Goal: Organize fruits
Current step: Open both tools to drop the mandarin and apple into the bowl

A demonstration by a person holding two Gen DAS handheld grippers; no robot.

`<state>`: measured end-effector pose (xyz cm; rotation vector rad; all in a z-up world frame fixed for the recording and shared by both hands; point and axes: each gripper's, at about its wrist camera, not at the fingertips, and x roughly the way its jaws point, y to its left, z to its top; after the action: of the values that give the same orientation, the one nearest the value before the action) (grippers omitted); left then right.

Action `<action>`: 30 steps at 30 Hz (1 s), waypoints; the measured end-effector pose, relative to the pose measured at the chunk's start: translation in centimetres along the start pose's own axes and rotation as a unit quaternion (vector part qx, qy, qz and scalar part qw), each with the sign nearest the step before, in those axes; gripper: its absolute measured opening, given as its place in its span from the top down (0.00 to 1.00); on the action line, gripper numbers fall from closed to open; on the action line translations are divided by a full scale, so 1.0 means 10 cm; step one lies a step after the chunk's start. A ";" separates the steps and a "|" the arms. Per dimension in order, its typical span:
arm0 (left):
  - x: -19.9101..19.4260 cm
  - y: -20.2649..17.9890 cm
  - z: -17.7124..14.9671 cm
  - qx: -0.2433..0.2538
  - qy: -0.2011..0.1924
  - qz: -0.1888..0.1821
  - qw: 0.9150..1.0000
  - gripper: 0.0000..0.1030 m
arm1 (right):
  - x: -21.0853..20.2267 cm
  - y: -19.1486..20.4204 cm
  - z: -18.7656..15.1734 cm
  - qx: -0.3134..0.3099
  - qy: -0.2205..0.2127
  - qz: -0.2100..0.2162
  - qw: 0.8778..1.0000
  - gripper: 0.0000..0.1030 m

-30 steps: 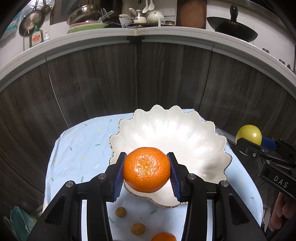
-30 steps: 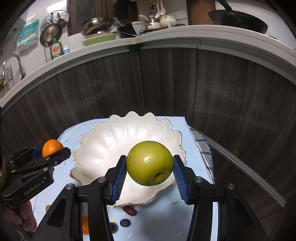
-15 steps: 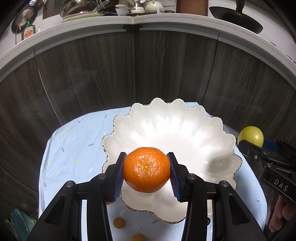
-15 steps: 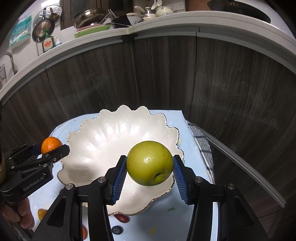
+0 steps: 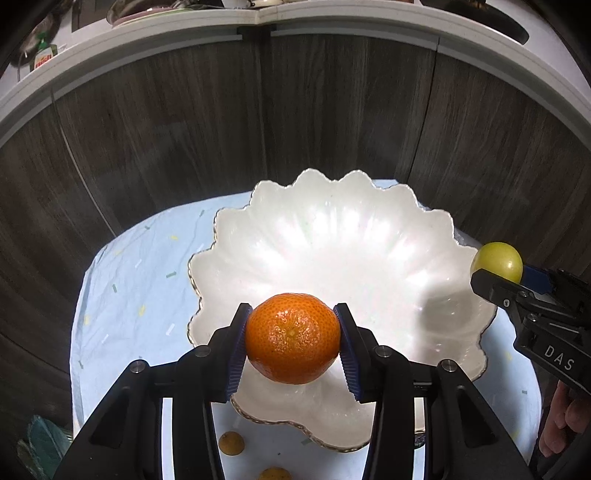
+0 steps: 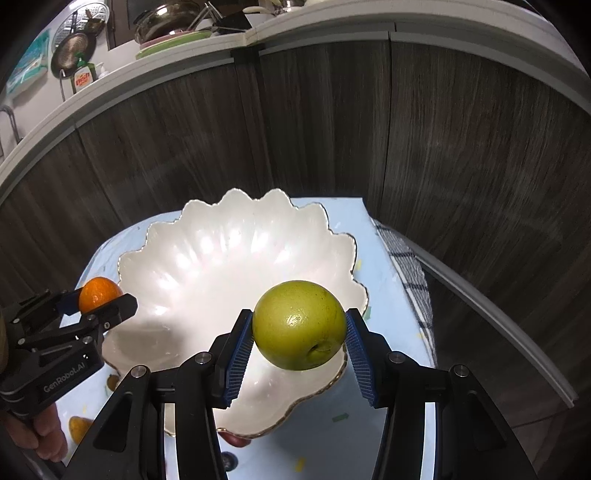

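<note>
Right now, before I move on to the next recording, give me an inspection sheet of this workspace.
Surface: small table under a pale blue cloth with confetti flecks.
Job's things: white scalloped bowl, nothing in it; orange and green apple both held above its near rim.
Clutter: small loose fruits on the cloth in front of the bowl.
Grippers: left tongs shut on the orange; right tongs shut on the green apple; a hand on the left handle.
Cables: nothing seen.
Surroundings: dark wood panels; counter above with pans and a soap bottle.
</note>
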<state>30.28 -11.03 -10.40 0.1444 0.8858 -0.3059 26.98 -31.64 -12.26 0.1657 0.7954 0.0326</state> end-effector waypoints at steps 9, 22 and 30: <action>0.08 0.00 -0.05 0.000 0.024 0.009 1.000 0.39 | 0.05 0.01 -0.04 0.000 0.011 -0.007 1.000 0.51; -0.07 0.02 -0.06 -0.006 0.009 0.026 1.000 0.19 | -0.19 0.01 0.00 -0.001 -0.030 -0.045 0.999 0.18; -0.33 0.10 -0.04 -0.012 -0.015 0.040 0.999 0.13 | -0.40 0.11 0.01 0.000 -0.051 -0.033 0.998 0.18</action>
<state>28.35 -9.30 -8.13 0.1516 0.8506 -0.2214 24.31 -30.89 -9.19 0.1395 0.6978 -0.0382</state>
